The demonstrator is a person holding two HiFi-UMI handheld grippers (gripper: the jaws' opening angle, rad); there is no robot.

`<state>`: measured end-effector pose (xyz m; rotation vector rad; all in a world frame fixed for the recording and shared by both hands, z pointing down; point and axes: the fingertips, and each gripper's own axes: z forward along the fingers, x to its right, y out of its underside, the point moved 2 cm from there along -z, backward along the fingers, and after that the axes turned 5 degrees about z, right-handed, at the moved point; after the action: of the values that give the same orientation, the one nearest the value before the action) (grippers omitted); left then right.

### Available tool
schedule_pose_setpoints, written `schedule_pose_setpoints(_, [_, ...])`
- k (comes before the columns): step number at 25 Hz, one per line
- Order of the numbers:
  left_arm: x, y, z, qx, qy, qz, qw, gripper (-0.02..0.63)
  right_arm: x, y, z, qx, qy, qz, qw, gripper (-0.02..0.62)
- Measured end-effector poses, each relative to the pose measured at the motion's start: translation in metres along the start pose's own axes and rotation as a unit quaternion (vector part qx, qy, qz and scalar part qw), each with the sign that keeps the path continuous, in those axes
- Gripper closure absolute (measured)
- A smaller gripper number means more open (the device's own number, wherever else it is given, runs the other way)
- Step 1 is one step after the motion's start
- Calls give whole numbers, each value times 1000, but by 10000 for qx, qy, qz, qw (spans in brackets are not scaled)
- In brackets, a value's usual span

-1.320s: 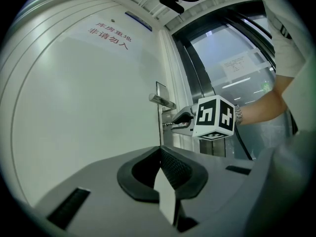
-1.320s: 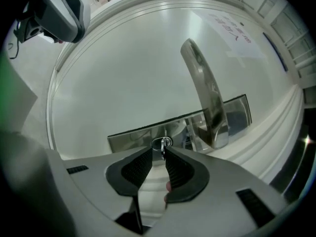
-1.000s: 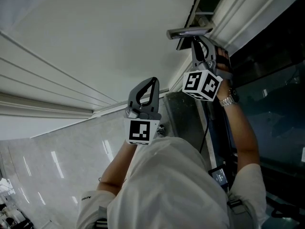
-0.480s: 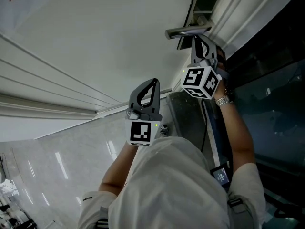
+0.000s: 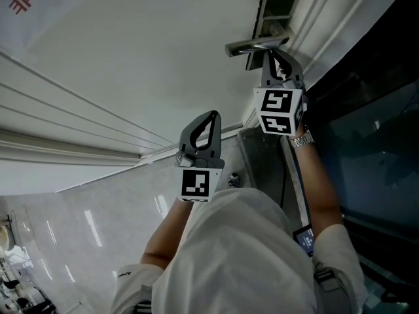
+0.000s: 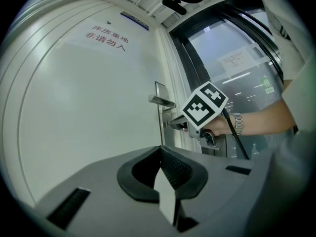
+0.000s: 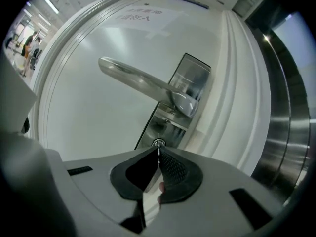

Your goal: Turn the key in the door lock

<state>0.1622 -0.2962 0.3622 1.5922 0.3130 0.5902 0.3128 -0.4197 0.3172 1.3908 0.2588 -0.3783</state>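
White door [image 5: 163, 57], plain panel, grooved lines low down. Moulded white frame [image 7: 232, 83] on its latch side. Past that a brushed-metal post [image 7: 286, 132], then dark glass wall [image 5: 366, 129], well lit behind. Paper notice [image 6: 236, 63] stuck on the glass, small green glow [image 6: 266, 84] near it. On the door, up high: white sheet with red Chinese characters [image 6: 106, 38], blue plate [image 6: 134, 19] just above. Floor [image 5: 78, 227] at the door's foot is pale glossy stone with bright streak reflections. Far side of the door from the glass: lit corridor, ceiling strip light [image 7: 49, 3].
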Motion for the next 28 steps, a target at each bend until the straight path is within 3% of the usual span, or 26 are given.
schedule_pose_setpoints(7, [7,-3,2,-66,6,63,10000,598,5,2,3,19,-501,1572,9863,584])
schedule_pose_setpoints(13, [11,-3,1,-150,-62,160,9997,597,10,6,3,-10,-904,3048,9481,584])
schedule_pose_setpoints(19, [16,-6,2,-143,-183,254,9994,598,13,10,4,16,-1176,4712,8742,584])
schedule_pose_setpoints(25, [19,-4,2,-255,-324,237,9989,598,16,11,5,-38,-1425,5743,8062,584])
schedule_pose_setpoints(28, [22,-6,4,-212,-372,264,9987,598,16,13,5,-81,-1575,6265,7633,584])
